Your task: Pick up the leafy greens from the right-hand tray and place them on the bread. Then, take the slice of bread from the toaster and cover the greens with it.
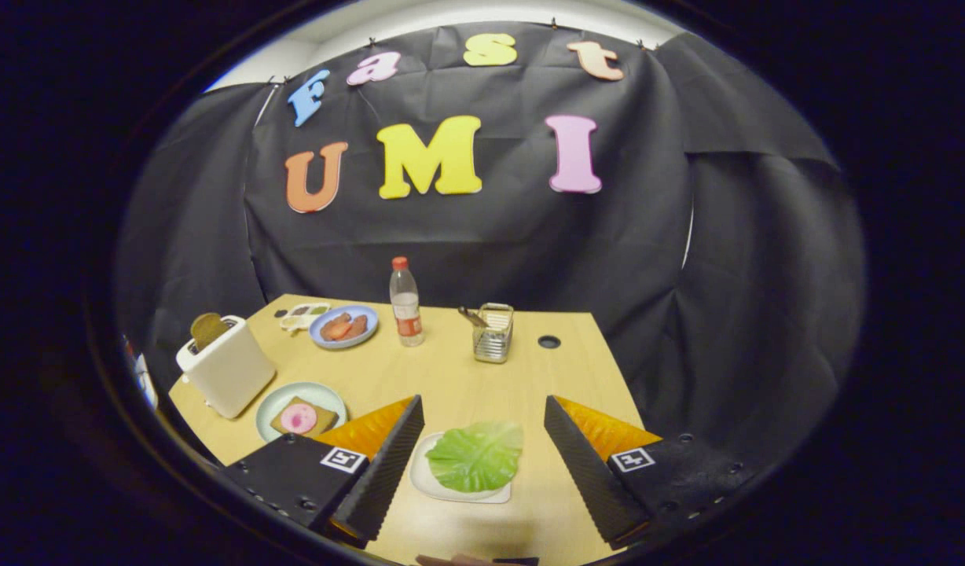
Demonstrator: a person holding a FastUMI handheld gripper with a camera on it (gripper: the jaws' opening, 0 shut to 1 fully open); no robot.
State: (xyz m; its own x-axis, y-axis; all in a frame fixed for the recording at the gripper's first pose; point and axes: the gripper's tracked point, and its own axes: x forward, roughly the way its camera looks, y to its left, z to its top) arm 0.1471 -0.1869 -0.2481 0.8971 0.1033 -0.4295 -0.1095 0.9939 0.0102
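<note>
Greens (476,454), one broad leaf, lie flat on a small white tray (421,478) on the worktop (451,377), and the leaf sits between the jaws, nearer their tips than their bases. The gripper (482,417) has its jaws spread wide, well apart from the leaf on either side; neither ribbed finger touches it or the tray, and nothing is held. Whether the jaws hang above the tray or reach level with it cannot be told.

Beyond the left jaw and just beside its tip stands a pale green plate (274,402) carrying a slice of bread (303,418) with a pink round slice (299,417) on top. Further out on that side is a white toaster (225,368), with a brown slice of toast (207,328) standing up out of its slot.

Well beyond the jaws, toward the black cloth wall, a blue plate (344,326) holds reddish pieces of food, with a small white dish (303,315) just beside it. A clear bottle with a red cap (405,303) stands upright near the blue plate, and a wire mesh holder (494,334) with a dark utensil in it stands ahead of the right jaw. A round dark hole (548,342) is set in the worktop just beside the holder.
</note>
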